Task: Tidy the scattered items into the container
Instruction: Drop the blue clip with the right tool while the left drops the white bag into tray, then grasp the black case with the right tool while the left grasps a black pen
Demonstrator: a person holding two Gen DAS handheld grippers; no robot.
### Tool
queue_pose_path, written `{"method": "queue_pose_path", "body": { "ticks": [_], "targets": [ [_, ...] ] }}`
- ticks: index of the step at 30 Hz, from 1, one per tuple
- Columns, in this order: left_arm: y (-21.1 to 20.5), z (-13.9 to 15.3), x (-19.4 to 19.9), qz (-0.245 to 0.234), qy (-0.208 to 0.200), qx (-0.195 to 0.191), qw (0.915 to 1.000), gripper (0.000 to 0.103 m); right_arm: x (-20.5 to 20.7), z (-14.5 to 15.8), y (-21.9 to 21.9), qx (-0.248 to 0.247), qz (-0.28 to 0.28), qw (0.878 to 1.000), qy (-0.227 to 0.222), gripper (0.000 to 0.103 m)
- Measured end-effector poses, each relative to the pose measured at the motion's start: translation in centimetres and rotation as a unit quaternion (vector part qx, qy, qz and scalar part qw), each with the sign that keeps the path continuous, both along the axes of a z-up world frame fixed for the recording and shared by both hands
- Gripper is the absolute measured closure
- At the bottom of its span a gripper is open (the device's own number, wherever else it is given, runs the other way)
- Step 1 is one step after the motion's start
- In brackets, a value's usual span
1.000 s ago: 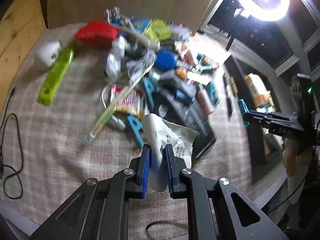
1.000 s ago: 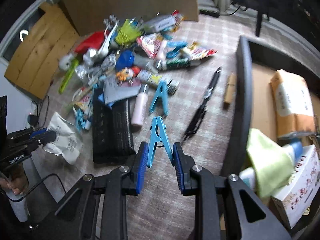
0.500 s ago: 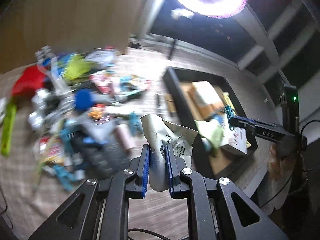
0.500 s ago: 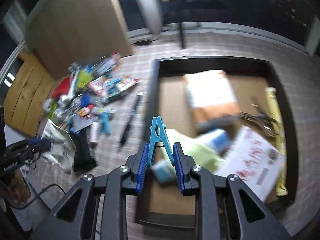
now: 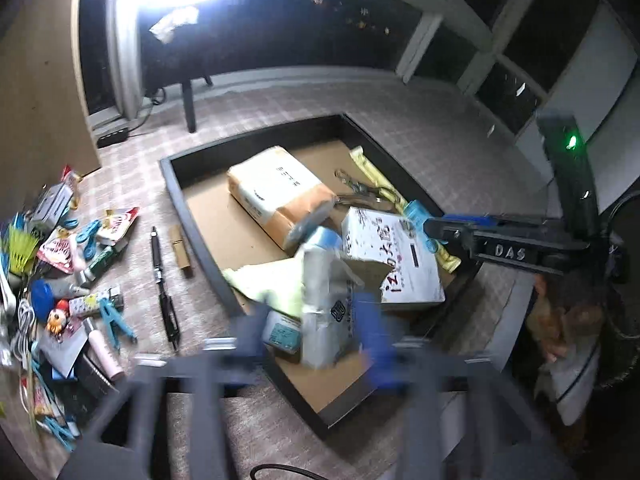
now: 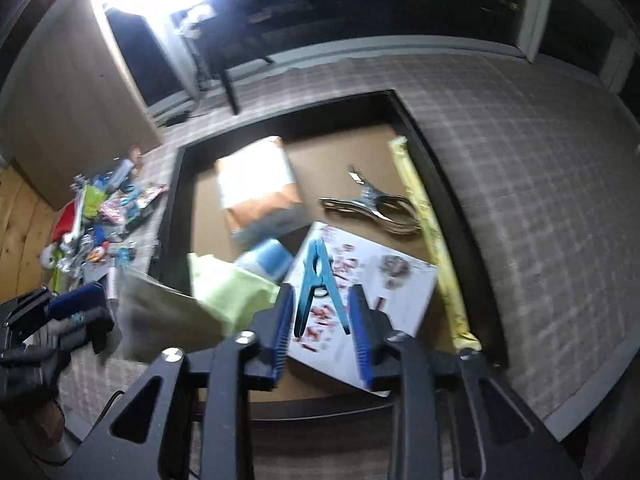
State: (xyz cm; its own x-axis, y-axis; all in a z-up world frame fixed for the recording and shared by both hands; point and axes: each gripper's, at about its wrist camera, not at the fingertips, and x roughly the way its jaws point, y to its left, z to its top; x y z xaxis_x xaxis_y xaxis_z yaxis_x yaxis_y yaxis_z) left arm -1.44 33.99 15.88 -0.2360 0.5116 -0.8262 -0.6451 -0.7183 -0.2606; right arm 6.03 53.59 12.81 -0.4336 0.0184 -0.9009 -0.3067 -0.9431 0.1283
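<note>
The black tray [image 5: 192,232] with a cardboard floor lies below both grippers. In the left wrist view my left gripper [image 5: 312,332] is blurred, its jaws opening wide, and the crumpled white packet [image 5: 324,312] hangs loose between them over the tray's near corner. My right gripper [image 6: 320,324] is over the white printed box [image 6: 384,292]; its jaws are opening with the blue clothes peg [image 6: 318,284] between the pads and no firm press showing. The right gripper [image 5: 440,228] also reaches in from the right in the left wrist view.
Inside the tray are a brown-and-white package [image 5: 276,192], a green cloth [image 5: 272,284], metal clips [image 6: 372,204] and a long yellow pack [image 6: 424,220]. Scattered items [image 5: 72,264] lie on the checked cloth left of the tray, with a black pen [image 5: 160,272] nearest its wall.
Both grippers swung from the pile over to the tray, carrying the packet and the peg. Both sets of jaws have since spread apart, loosening their holds.
</note>
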Motion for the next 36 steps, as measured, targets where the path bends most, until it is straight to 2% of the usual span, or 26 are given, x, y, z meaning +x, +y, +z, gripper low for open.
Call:
{"method": "queue_pose_path", "body": {
  "ticks": [1, 3, 8, 17, 24, 30, 36],
  "targets": [
    [0.2, 0.0, 0.1, 0.001, 0.009, -0.007, 0.9999, 0.037, 0.1, 0.0, 0.4, 0.000, -0.011, 1.000, 0.002, 0.051],
    [0.1, -0.1, 0.2, 0.003, 0.019, -0.016, 0.9997, 0.037, 0.5, 0.1, 0.8, -0.009, -0.021, 1.000, 0.011, 0.051],
    [-1.6, -0.3, -0.1, 0.021, 0.013, -0.018, 0.9995, 0.039, 0.6, 0.5, 0.1, -0.013, -0.010, 1.000, 0.024, 0.051],
    [-8.7, -2.2, -1.9, 0.093, -0.016, -0.032, 0.9950, 0.040, -1.6, 0.2, -4.9, -0.022, 0.062, 0.997, 0.031, 0.051],
    [-17.0, -4.8, -3.4, 0.178, -0.056, -0.038, 0.9816, 0.043, -3.6, -1.0, -10.6, -0.035, 0.133, 0.990, 0.018, 0.051],
    [-23.2, -7.1, -3.9, 0.248, -0.094, -0.030, 0.9637, 0.046, -4.8, -2.2, -15.9, -0.048, 0.193, 0.980, 0.005, 0.051],
    [-25.7, -9.3, -3.5, 0.279, -0.126, -0.009, 0.9519, 0.047, -6.0, -4.6, -21.5, -0.086, 0.251, 0.964, -0.013, 0.055]
  ]
}}
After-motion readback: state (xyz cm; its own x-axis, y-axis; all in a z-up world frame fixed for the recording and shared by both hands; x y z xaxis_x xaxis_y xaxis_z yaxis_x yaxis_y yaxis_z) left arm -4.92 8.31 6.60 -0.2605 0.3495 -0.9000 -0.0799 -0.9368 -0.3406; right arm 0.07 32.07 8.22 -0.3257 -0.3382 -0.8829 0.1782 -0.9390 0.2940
